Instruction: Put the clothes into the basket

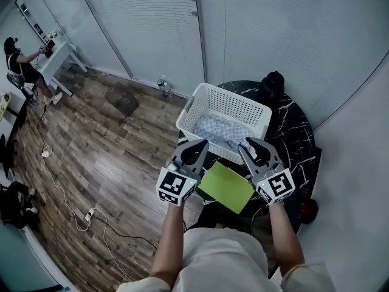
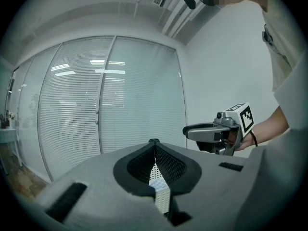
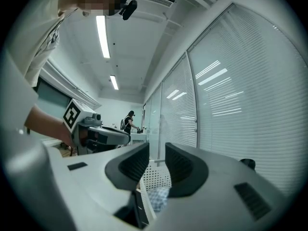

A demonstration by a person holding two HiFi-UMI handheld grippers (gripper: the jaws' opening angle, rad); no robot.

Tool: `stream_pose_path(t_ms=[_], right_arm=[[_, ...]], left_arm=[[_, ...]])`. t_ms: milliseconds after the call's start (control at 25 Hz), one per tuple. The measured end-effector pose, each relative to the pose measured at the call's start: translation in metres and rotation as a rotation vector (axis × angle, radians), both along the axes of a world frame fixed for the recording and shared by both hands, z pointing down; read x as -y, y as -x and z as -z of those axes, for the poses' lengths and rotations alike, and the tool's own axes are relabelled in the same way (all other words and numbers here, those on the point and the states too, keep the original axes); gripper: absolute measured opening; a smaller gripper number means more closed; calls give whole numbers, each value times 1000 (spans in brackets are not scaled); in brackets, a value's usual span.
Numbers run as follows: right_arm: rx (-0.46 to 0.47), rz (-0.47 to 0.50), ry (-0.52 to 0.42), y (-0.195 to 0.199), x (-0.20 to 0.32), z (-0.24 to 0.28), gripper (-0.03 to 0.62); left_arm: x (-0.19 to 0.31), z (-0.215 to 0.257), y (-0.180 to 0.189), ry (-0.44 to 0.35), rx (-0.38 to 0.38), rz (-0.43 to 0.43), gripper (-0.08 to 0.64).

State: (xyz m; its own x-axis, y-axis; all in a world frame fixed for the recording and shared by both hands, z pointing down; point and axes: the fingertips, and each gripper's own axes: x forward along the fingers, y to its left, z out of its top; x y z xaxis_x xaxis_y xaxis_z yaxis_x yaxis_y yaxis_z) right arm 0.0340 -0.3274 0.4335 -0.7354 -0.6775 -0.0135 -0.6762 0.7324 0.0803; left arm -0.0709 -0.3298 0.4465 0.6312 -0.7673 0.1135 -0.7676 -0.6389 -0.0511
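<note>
Table (image 1: 295,135): round and black with white lines, close to the walls at 12 and 3 o'clock.
Basket (image 1: 226,102): white, on the table's 10 o'clock side, near the edge.
Clothes (image 1: 216,129): a blue checked cloth lies inside the basket.
Green sheet (image 1: 226,187): flat at the table's 7 o'clock edge.
Floor (image 1: 97,151): wood, wide open at 9 o'clock.
Cables (image 1: 61,193): on the floor at 8 o'clock.
Left gripper (image 1: 193,148): jaws together, empty.
Right gripper (image 1: 254,146): jaws a little apart, nothing between.

Basket (image 1: 234,104) common to all three views
</note>
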Motion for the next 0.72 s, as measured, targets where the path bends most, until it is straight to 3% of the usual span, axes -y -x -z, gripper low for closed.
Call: stream_pose_path(t_ms=[160,720], right_arm=[[9,-12,6,-1,0,-1,66],[-17,-37,26,-16,11,-11,27]], left_arm=[[-1,-1,2,-2,10,8,14],[6,-1,-15,-19,34,12,14]])
